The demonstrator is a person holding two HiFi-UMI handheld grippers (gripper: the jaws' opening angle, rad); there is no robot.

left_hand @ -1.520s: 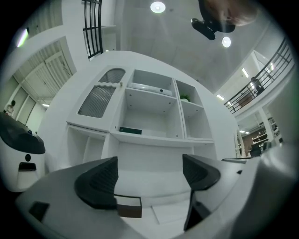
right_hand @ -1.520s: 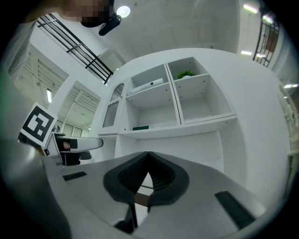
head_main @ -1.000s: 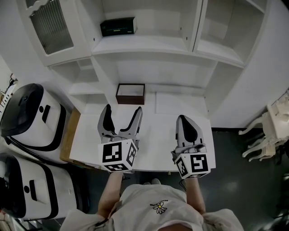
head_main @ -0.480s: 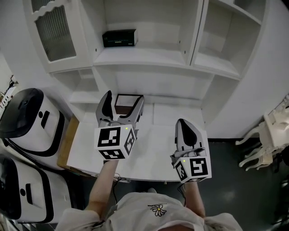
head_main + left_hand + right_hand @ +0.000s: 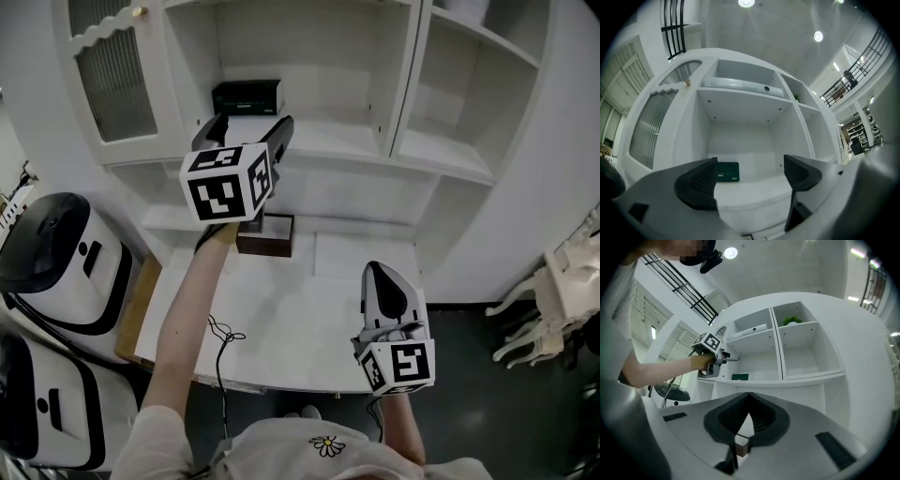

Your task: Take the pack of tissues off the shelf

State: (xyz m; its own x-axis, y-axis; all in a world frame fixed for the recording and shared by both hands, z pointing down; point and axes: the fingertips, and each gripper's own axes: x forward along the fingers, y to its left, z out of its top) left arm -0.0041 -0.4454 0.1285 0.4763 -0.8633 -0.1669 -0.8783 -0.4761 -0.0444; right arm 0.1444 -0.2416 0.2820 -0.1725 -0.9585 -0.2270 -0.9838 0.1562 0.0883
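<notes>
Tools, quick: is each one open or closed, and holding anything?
Left tool: open, empty, pointed at the tissue pack on the shelf.
Right tool: closed, empty.

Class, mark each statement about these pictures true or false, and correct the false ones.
1. The left gripper is shut on the pack of tissues. False: its jaws stand apart with nothing between them, and the pack lies further back on the shelf, untouched.
2. The right gripper has its jaws together. True.
3. The right gripper is raised to the shelf. False: it is held low over the table; only the left gripper is up at the shelf.
4. A brown box stands on the table below the shelf. True.
</notes>
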